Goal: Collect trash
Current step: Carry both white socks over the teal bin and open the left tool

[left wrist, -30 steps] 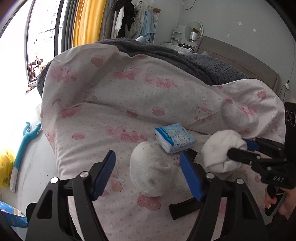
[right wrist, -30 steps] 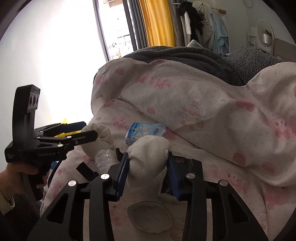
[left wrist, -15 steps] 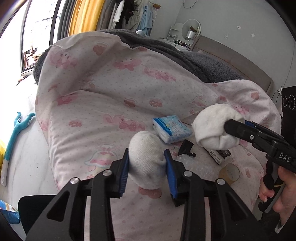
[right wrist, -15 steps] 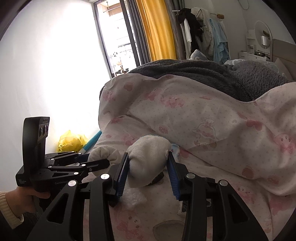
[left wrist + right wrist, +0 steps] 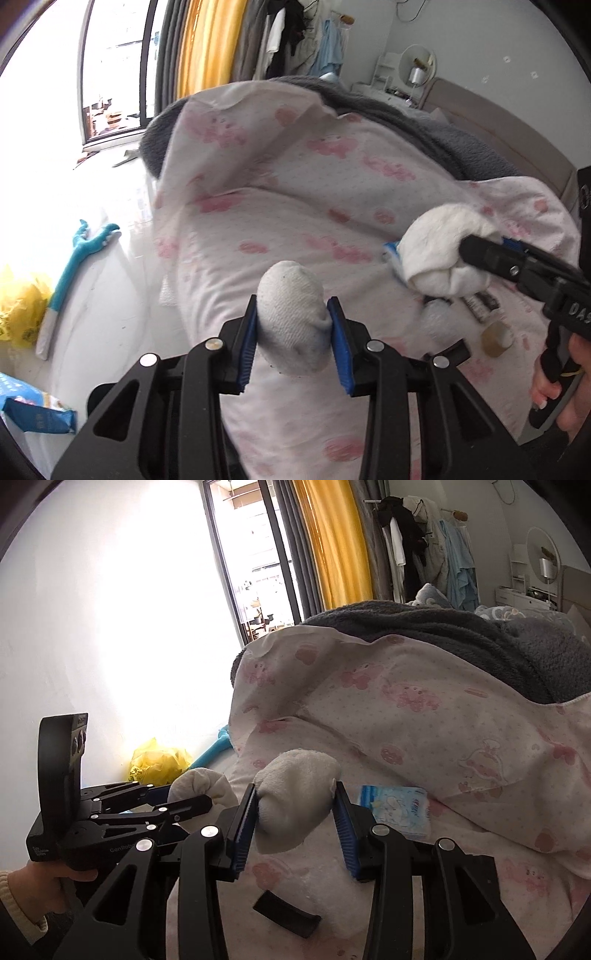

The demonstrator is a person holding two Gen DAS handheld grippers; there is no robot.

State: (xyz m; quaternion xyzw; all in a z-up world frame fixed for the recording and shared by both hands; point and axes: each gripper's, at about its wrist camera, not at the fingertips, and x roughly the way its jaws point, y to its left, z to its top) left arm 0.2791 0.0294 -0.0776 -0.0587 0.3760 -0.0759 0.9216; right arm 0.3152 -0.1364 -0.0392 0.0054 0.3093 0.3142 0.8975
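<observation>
Soft white cotton is bulging between both pairs of blue pads: the left gripper (image 5: pixel 293 325) is squeezing one balled sock (image 5: pixel 291 314), light and squashy, gripped mid-bundle, while at its two o'clock the right gripper (image 5: pixel 295 812) is clamping another balled sock (image 5: pixel 295 794) above the pink quilt (image 5: pixel 295 206).

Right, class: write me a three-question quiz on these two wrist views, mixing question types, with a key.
1. True or false: the left gripper is empty.
2. Which lies on the pink bedding beside the right gripper? A tissue pack, B spoon, C mug.
3. Fill in: each gripper is shut on a white rolled ____.

Key
1. False: it is shut on a sock.
2. A: the blue tissue pack lies flat on the bedding.
3. sock; the right gripper's sock sits between its blue pads.
</observation>
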